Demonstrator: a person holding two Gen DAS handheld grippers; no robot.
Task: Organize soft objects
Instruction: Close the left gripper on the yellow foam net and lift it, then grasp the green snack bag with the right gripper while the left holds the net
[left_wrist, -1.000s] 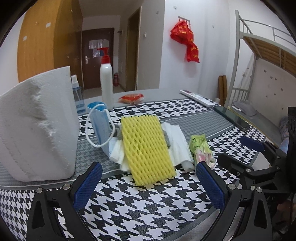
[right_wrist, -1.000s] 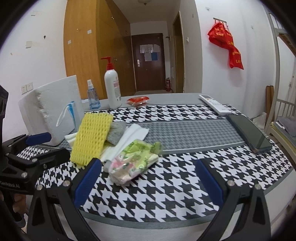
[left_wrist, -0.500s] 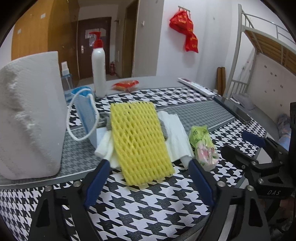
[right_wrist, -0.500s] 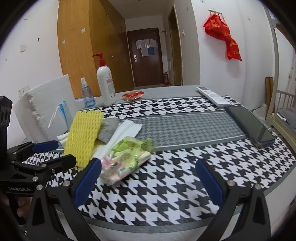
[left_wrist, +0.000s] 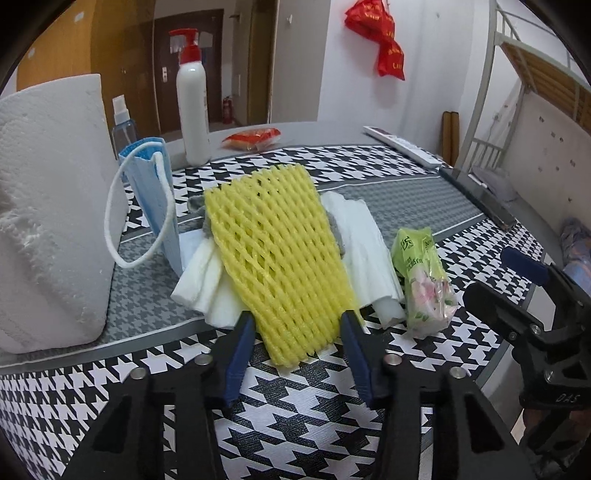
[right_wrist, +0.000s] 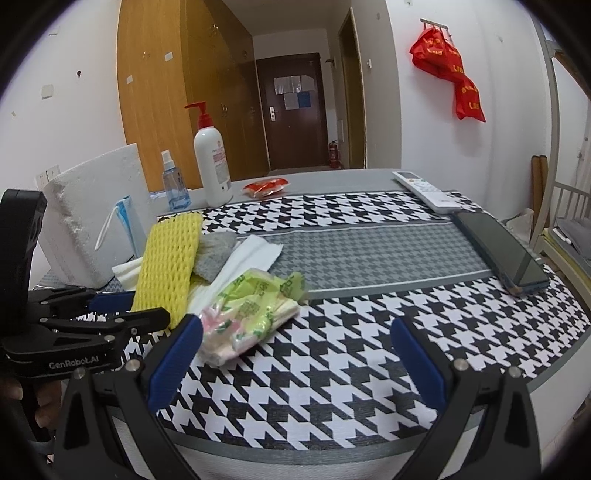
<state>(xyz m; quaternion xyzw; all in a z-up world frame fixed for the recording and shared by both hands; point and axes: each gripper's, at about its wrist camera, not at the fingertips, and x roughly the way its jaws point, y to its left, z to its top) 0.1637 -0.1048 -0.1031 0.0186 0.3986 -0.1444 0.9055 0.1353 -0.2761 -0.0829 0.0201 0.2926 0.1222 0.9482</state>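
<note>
A yellow foam net (left_wrist: 280, 254) lies on top of a pile of white tissues (left_wrist: 365, 254) and a grey cloth (right_wrist: 214, 254). My left gripper (left_wrist: 297, 339) has its blue fingers on both sides of the net's near end, narrowed around it; it also shows in the right wrist view (right_wrist: 125, 310). A blue face mask (left_wrist: 153, 195) leans on a white paper towel pack (left_wrist: 48, 221). A green tissue packet (right_wrist: 251, 314) lies right of the pile. My right gripper (right_wrist: 291, 354) is open and empty, its left finger beside the packet.
A pump bottle (right_wrist: 212, 166), a small spray bottle (right_wrist: 173, 184), a red snack packet (right_wrist: 266, 186), a remote (right_wrist: 424, 190) and a phone (right_wrist: 498, 254) lie on the houndstooth table cloth (right_wrist: 332, 369). A bunk bed frame (left_wrist: 517, 92) stands to the right.
My left gripper has moved forward to the yellow net and its fingers have narrowed around the net's near end. My right gripper has edged slightly toward the green packet, still open.
</note>
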